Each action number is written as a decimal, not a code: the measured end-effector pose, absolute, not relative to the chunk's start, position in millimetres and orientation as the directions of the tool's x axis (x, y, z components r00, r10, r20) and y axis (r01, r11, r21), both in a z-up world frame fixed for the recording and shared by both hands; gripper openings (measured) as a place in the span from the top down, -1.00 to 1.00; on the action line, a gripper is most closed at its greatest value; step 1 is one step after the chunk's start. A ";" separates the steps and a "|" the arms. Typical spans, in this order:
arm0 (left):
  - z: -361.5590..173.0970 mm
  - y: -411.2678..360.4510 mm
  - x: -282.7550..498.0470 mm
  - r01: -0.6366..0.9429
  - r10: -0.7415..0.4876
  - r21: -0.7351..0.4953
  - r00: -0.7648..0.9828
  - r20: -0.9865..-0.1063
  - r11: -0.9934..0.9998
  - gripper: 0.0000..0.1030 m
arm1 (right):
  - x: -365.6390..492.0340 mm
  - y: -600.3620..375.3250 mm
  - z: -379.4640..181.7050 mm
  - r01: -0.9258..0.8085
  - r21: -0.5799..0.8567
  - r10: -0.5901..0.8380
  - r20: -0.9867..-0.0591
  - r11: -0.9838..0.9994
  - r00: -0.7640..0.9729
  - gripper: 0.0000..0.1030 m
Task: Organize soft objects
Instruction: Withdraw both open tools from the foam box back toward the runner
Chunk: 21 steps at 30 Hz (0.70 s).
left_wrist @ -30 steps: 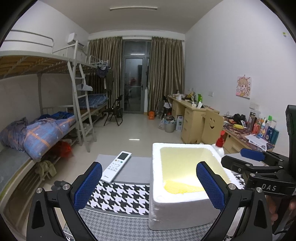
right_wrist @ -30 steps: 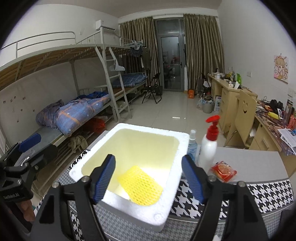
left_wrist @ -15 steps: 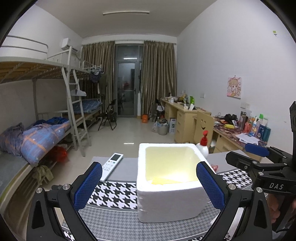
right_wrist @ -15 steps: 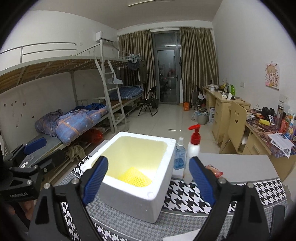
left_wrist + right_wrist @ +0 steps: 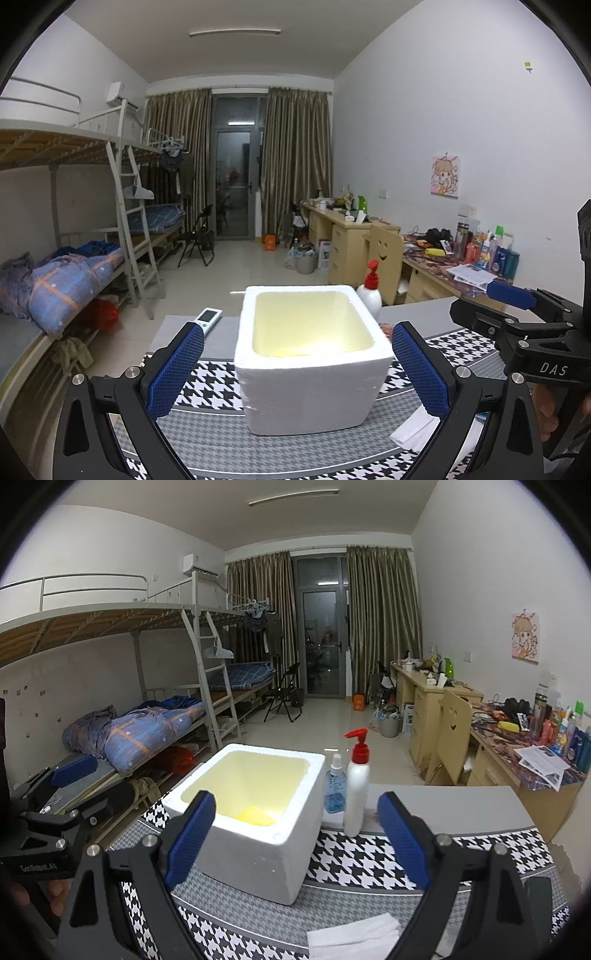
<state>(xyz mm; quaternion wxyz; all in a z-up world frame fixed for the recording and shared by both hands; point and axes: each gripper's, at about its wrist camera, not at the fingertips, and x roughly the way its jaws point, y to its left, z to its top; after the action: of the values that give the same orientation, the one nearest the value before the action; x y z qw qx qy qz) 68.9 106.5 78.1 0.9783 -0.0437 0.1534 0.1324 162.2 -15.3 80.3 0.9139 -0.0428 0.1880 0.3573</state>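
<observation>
Nearest the right gripper (image 5: 295,840), just under and a little right of its jaws, lies a folded white soft cloth (image 5: 352,939) on the black-and-white houndstooth mat (image 5: 354,860). As far as the right wrist view shows, its long axis runs across the jaws, side to side, with its raised edge facing the box. The blue-padded jaws have just been opening and stand wide apart with nothing between the pads. The left gripper (image 5: 297,373) also stands wide open and empty.

Beyond both pairs of jaws, framed between the pads, sits the white square foam box (image 5: 314,391), and in its bottom lies a yellow foam mesh sleeve (image 5: 256,815) (only a sliver shows over the rim). It lies flat; which way it points I cannot tell.

Right of the box, past the right pad, stand a white pump bottle with a red top (image 5: 356,790) and a small blue spray bottle (image 5: 334,790).

The risk, as I judge it: a low pad could catch the mat along with the thin cloth, or pinch only its top fold, so it unfolds on the lift. A wide swing towards the box could tip the tall bottle or shove the light box.
</observation>
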 end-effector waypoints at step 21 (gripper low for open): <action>66.8 65.1 65.0 -0.164 0.142 -0.047 0.942 -0.303 0.985 -0.98 | 136.0 -71.3 67.7 -0.611 0.038 0.588 -0.328 0.791 0.740 -0.82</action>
<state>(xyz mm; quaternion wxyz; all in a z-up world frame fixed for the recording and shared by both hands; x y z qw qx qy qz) 65.0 65.1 66.8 0.9848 -0.0356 0.1511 0.0777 136.0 -71.3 67.7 0.9319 -0.0359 0.1636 0.3216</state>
